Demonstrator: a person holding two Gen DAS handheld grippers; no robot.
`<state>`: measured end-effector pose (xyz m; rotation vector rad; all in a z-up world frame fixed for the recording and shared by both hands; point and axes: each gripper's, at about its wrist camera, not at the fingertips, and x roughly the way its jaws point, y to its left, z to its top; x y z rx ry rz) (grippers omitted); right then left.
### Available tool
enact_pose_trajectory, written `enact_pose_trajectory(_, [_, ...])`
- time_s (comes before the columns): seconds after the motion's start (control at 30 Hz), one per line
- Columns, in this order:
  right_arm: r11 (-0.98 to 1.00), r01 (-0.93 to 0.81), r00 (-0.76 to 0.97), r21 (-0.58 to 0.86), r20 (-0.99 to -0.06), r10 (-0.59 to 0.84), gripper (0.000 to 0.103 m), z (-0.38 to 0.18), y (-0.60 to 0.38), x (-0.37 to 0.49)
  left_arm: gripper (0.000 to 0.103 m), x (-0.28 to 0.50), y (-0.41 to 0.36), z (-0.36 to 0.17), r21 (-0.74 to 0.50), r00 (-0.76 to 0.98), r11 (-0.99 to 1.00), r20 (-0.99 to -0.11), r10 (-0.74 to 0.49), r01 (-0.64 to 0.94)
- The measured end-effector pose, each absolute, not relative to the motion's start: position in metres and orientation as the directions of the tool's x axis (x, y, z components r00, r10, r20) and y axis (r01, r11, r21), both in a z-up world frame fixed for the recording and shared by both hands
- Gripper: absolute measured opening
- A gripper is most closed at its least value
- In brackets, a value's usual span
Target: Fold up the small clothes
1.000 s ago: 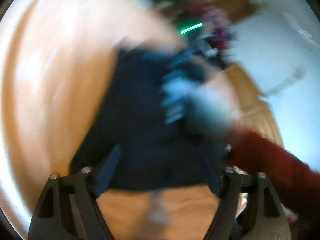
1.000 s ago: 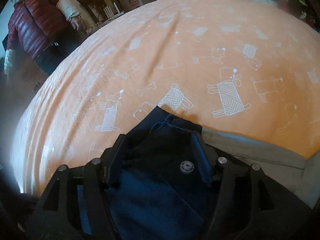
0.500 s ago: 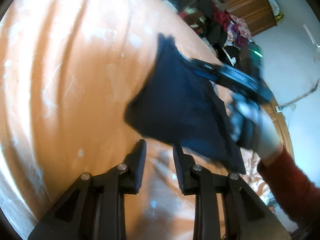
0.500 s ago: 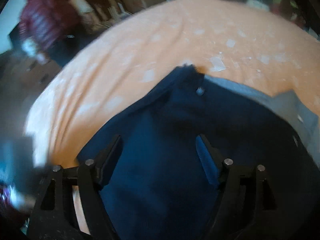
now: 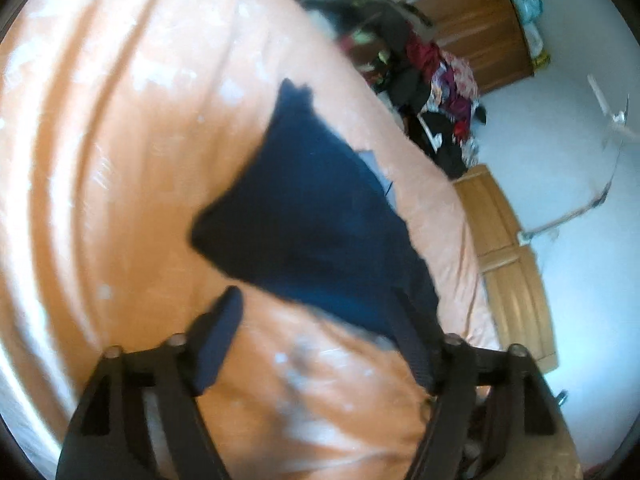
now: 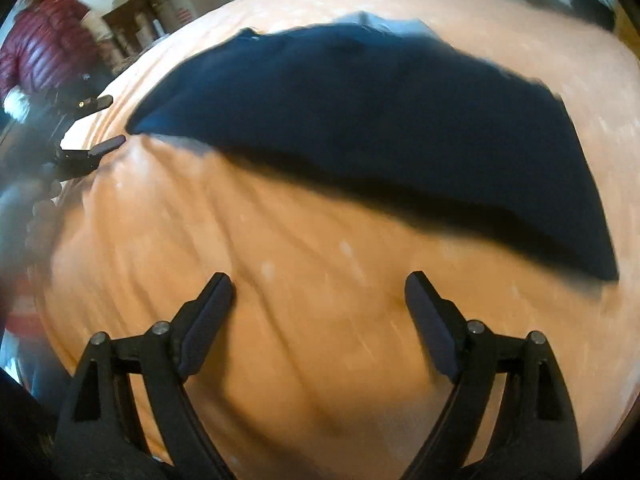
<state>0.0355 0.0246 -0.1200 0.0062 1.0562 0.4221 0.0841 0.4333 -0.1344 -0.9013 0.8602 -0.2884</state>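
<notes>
Navy garment (image 5: 312,216) lies on the orange bedsheet (image 5: 120,160); both grippers' jaws gape empty.

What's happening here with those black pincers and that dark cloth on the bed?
A person is folding small clothes using a hand-held claw in each hand. Right now the navy garment lies on the orange bedsheet, with a grey piece peeking out beneath its far edge. Both the left claw and the right claw are open and hold nothing, apart from the cloth. The pictures are blurry.
</notes>
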Motion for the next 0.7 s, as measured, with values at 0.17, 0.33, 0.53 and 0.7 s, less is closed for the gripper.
enact_pose_trajectory(0.17, [0.918, -0.342, 0.432, 0.202, -0.834, 0.344, 0.094, -0.119, 0.027, 0.042, 0.079, 0.095, 0.428, -0.139, -0.773, 0.687, 0.608, -0.541, -0.485, -0.179])
enact_pose_trajectory(0.33, [0.913, -0.350, 0.436, 0.209, -0.826, 0.357, 0.100, -0.121, 0.035, 0.048, 0.075, 0.110, 0.423, -0.144, -0.761, 0.716, 0.624, -0.535, -0.449, -0.178])
enact_pose_trajectory(0.53, [0.908, -0.374, 0.443, 0.191, -0.823, 0.355, 0.103, -0.129, 0.041, 0.044, 0.067, 0.101, 0.420, -0.143, -0.754, 0.742, 0.622, -0.538, -0.400, -0.212])
enact_pose_trajectory(0.7, [0.906, -0.378, 0.446, 0.191, -0.820, 0.359, 0.103, -0.134, 0.041, 0.044, 0.062, 0.089, 0.415, -0.145, -0.703, 0.737, 0.650, -0.596, -0.317, -0.289])
